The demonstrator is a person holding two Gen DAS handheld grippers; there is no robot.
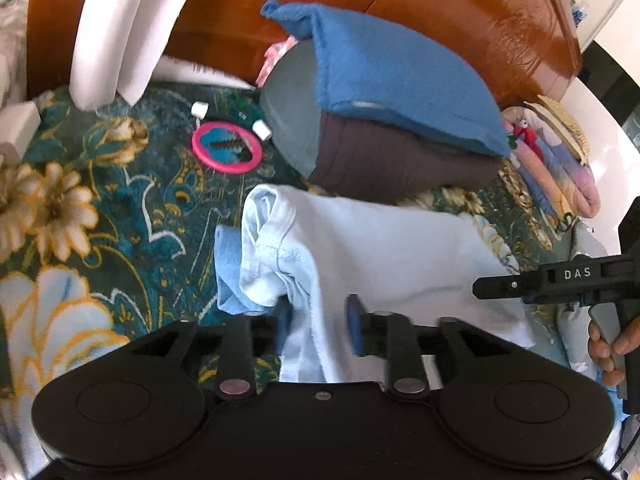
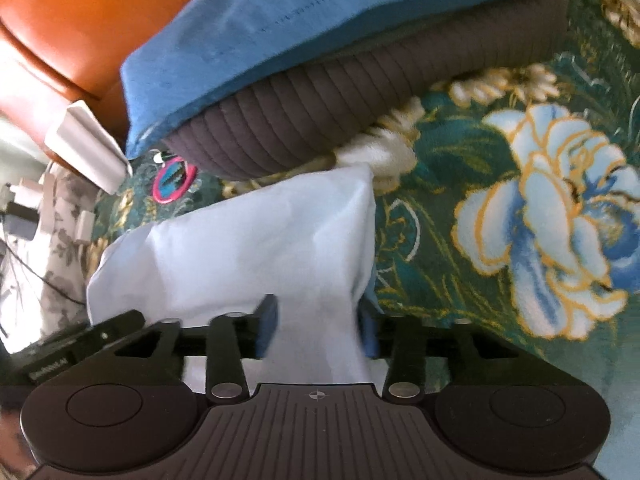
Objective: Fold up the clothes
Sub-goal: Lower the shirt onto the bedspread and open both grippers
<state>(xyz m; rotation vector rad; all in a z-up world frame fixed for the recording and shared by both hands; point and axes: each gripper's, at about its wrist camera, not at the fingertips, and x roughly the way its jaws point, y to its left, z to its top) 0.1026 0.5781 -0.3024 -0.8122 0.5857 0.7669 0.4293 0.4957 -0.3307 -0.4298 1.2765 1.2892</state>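
A pale blue garment (image 1: 384, 248) lies bunched on the floral bedspread (image 1: 100, 208), its hemmed edge turned up on the left. My left gripper (image 1: 320, 326) has the cloth between its blue pads, gathered near the hem. In the right wrist view the same garment (image 2: 248, 248) runs down between the blue pads of my right gripper (image 2: 318, 326), which holds a fold of it. The right gripper's black body (image 1: 560, 280) and the hand holding it show at the right edge of the left wrist view.
A dark quilted cushion (image 1: 392, 160) with a blue towel (image 1: 400, 72) on top sits just beyond the garment, against an orange headboard (image 1: 480, 12). A pink ring (image 1: 226, 149) and white plugs lie on the bedspread at left. Folded colourful bedding (image 1: 560, 168) sits at right.
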